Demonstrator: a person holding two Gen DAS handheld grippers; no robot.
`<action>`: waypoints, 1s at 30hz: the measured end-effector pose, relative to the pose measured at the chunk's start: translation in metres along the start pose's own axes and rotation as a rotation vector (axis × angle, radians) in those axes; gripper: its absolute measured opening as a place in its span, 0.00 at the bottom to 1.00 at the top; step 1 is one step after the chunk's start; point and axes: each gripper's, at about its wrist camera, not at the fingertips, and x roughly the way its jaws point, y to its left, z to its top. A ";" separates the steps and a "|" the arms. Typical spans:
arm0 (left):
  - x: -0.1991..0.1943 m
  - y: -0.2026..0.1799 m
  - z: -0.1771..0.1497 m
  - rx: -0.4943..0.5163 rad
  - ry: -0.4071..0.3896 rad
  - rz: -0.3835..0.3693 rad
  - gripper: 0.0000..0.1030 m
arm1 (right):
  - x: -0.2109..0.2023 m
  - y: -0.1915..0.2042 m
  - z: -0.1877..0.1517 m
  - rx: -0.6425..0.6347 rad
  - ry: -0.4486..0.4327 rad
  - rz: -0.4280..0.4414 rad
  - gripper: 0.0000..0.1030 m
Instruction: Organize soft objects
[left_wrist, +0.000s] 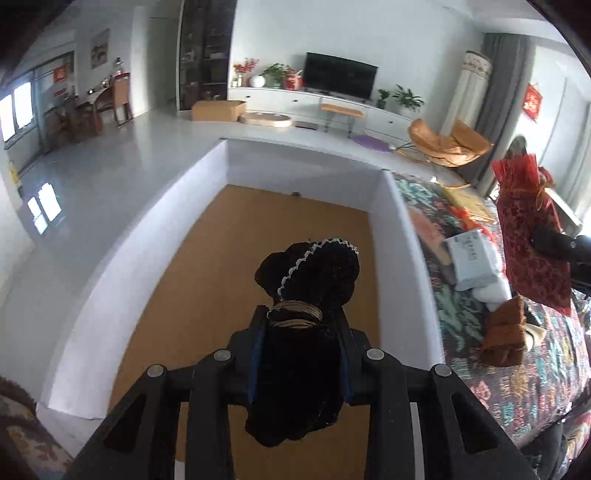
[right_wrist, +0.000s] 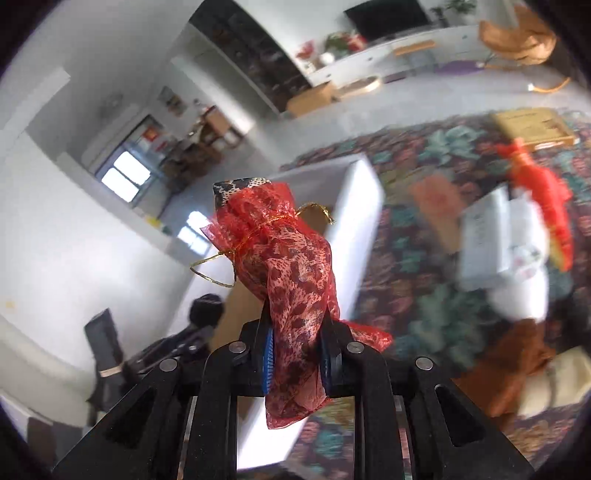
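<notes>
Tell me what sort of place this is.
Most likely a home living room: a television on a long white cabinet with potted plants, a tan lounge chair, and a dining table with chairs beyond.

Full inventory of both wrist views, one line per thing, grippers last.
black pouch: 1, black velvet with silver trim, clamped in the left gripper above the box
red pouch: 1, red sheer organza with gold cord, clamped in the right gripper
box: 1, white walls and brown floor, beside the bedspread, nothing in it
bedspread: 1, floral multicolour, right of the box
brown pouch: 1, brown, on the bedspread
tissue pack: 1, pale blue-white, on the bedspread
TV: 1, black, on the far white cabinet
lounge chair: 1, tan, far right on the floor
left gripper: 1, black, shut on the black pouch
right gripper: 1, black, shut on the red pouch
</notes>
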 end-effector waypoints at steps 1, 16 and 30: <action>0.003 0.009 -0.004 -0.011 0.018 0.024 0.43 | 0.018 0.009 -0.003 -0.008 0.016 0.026 0.46; -0.014 -0.071 -0.025 0.045 -0.098 -0.252 0.99 | -0.060 -0.088 -0.131 -0.047 -0.204 -0.749 0.84; 0.107 -0.273 -0.129 0.435 0.151 -0.239 0.99 | -0.147 -0.232 -0.164 0.479 -0.239 -1.027 0.86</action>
